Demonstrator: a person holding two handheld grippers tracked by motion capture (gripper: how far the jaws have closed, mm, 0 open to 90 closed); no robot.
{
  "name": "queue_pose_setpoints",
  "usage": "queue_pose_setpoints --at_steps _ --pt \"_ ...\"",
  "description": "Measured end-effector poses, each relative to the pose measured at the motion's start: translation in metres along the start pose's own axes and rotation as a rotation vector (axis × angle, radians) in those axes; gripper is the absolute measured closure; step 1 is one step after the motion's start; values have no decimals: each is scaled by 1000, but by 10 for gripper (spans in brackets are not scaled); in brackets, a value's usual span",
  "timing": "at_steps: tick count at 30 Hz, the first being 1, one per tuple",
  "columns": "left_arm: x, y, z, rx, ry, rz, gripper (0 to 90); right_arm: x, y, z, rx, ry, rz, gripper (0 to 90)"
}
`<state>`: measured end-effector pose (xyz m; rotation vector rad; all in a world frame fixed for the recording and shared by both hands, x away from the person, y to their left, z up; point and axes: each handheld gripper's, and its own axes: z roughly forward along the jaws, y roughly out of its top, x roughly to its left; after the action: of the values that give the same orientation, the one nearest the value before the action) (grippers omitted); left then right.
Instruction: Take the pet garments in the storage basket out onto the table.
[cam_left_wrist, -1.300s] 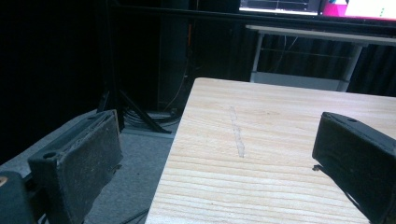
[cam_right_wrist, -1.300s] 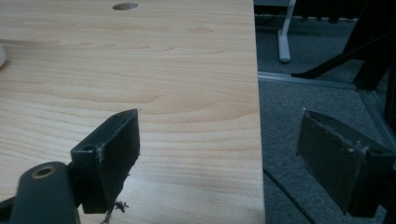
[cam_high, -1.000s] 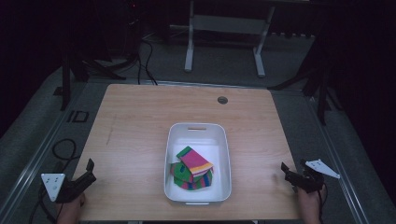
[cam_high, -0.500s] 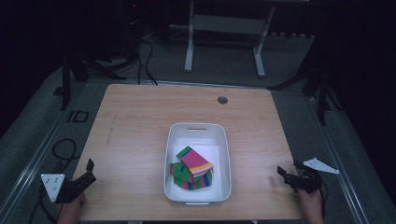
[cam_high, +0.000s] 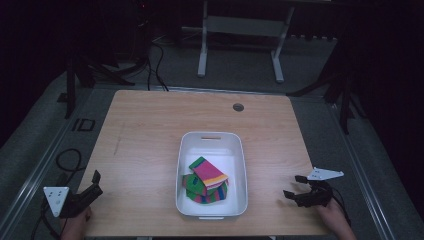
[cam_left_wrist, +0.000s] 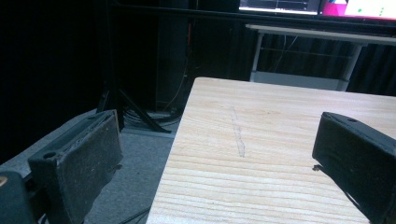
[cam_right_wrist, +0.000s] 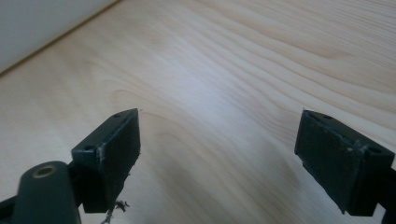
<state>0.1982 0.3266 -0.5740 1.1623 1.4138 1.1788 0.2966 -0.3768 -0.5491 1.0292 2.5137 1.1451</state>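
Dim room, table (cam_high: 150, 150) lit from above; edges dark, pics soft.

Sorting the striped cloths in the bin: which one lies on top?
The pink-faced cloth with yellow and teal end stripes lies on top in the white bin; the greener ones sit underneath.

Two black grippers, left gripper (cam_high: 95, 181) and right gripper (cam_high: 295, 186), each topped by a grey three-cornered plate. Flat, scuffed black jaws with small screw holes. Thin dark cable trailing behind each.

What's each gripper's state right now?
Left black two-jaw gripper: open, holding nothing.
Right black two-jaw gripper: open, holding nothing.
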Motion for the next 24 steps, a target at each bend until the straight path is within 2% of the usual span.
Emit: queue_pose_setpoints --at_steps 1,2,4,5,10,13,15,16,17,20,21,22,24 --pt "0 0 0 0 0 0 18 0 0 0 0 0 0 141" --pt "0 0 0 0 0 0 18 5 7 2 22 20 -35 141" --pt "0 0 0 0 -1 0 18 8 10 2 30 29 -50 141" --pt "0 0 0 -1 -2 -2 18 14 18 2 42 52 -82 141" --pt "0 0 0 1 -4 2 18 28 41 0 55 110 -153 141" --pt "0 0 0 -2 -5 3 18 35 52 -2 46 123 -172 141" --pt "0 0 0 -3 -5 3 18 46 68 -5 42 161 -210 141" --pt "0 0 0 -3 -4 3 18 46 68 -5 42 161 -210 141" --pt "0 0 0 -3 -4 3 19 53 80 -6 48 181 -225 141" --pt "0 0 0 -1 -5 4 18 62 96 -5 59 196 -249 141" --pt "0 0 0 -1 -5 4 18 62 96 -5 59 196 -249 141" --pt "0 0 0 -2 -6 3 18 68 107 -3 69 219 -260 141" --pt "0 0 0 -3 -5 3 18 73 117 -1 77 229 -279 141"
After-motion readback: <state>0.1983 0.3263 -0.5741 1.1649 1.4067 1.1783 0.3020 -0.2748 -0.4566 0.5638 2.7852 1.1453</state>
